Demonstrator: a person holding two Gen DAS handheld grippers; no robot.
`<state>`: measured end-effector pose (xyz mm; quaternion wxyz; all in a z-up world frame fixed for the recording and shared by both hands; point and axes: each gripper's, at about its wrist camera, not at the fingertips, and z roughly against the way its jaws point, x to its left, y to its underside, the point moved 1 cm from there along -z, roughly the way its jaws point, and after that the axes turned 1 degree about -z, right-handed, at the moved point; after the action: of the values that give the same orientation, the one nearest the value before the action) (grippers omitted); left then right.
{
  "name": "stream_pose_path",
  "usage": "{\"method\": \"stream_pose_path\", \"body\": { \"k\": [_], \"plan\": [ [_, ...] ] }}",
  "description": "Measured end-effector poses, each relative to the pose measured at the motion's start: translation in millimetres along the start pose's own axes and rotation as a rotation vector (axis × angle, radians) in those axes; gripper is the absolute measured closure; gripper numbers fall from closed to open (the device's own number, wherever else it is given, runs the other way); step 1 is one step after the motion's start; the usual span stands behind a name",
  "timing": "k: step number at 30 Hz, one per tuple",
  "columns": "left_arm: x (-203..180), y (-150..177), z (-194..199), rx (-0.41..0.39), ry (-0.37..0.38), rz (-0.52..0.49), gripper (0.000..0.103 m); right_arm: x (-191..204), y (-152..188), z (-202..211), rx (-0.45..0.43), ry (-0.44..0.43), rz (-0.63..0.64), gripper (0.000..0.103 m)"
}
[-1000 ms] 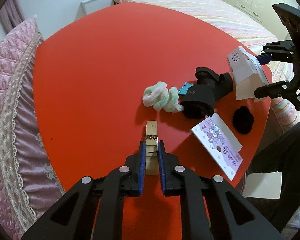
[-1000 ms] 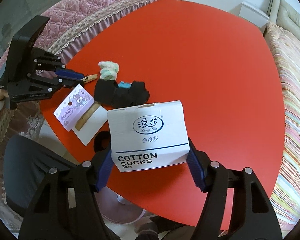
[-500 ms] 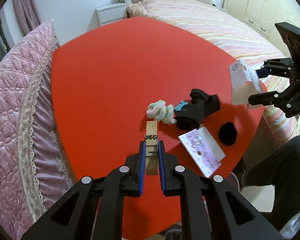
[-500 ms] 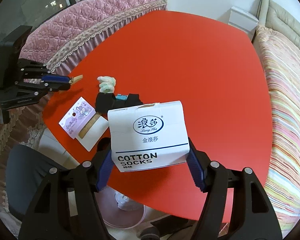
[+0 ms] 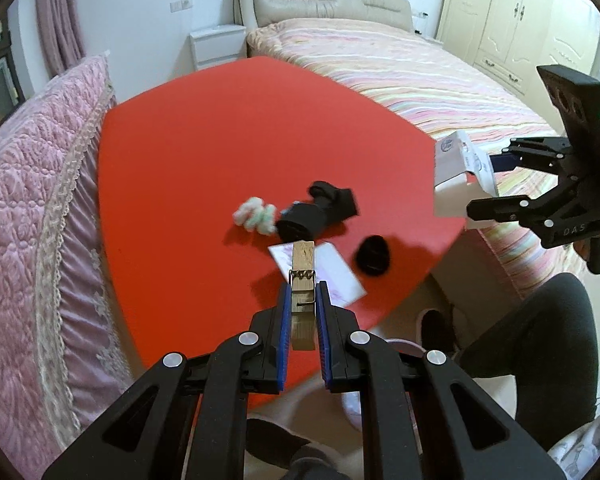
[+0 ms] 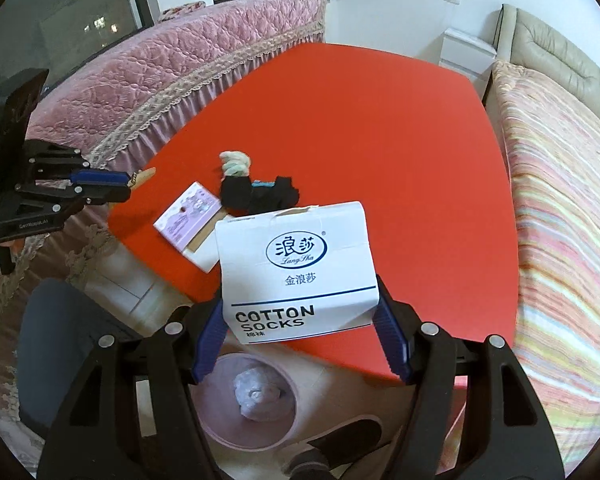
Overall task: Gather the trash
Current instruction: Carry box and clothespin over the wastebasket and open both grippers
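My left gripper (image 5: pixel 302 300) is shut on a wooden clothespin (image 5: pixel 303 280) and holds it above the near edge of the red table (image 5: pixel 228 136). My right gripper (image 6: pixel 300 312) is shut on a white "COTTON SOCKS" box (image 6: pixel 296 268), held over the table's edge above a pink trash bin (image 6: pixel 252 404) on the floor. On the table lie a white-green fluffy sock (image 5: pixel 255 216), black socks (image 5: pixel 320 210), a small black bundle (image 5: pixel 374 254) and a pink printed card (image 5: pixel 332 272). The right gripper also shows in the left wrist view (image 5: pixel 496 184).
A pink quilted sofa (image 5: pixel 24 240) lies along the table's left side. A striped bed (image 5: pixel 400 72) stands behind and to the right. The person's legs (image 5: pixel 540 340) and a shoe (image 6: pixel 340 440) are by the bin. The bin holds crumpled trash (image 6: pixel 256 394).
Both grippers have lifted and pulled back toward the table's near edge with their objects. The pink bin has come into the right wrist view below the box.
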<state>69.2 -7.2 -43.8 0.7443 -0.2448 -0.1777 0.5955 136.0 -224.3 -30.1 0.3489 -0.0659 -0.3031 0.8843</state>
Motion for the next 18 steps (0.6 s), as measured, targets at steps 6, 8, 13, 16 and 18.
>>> {"method": "stream_pose_path", "body": {
  "k": [6,8,13,16,18],
  "plan": [
    [-27,21,9,-0.02,0.007,0.017,0.091,8,33,11,-0.003,0.012,-0.031,0.037],
    [-35,27,8,-0.017,0.002,0.02,0.09,13,45,11,0.006,0.017,-0.041,0.037],
    [-53,47,-4,0.002,0.026,0.045,0.09,25,73,1,0.039,0.016,-0.057,0.037],
    [-61,61,-16,0.026,0.046,0.063,0.09,30,86,-8,0.061,0.009,-0.069,0.037],
    [-66,69,-24,0.04,0.053,0.073,0.09,34,97,-16,0.081,0.004,-0.077,0.037]
  ]
}}
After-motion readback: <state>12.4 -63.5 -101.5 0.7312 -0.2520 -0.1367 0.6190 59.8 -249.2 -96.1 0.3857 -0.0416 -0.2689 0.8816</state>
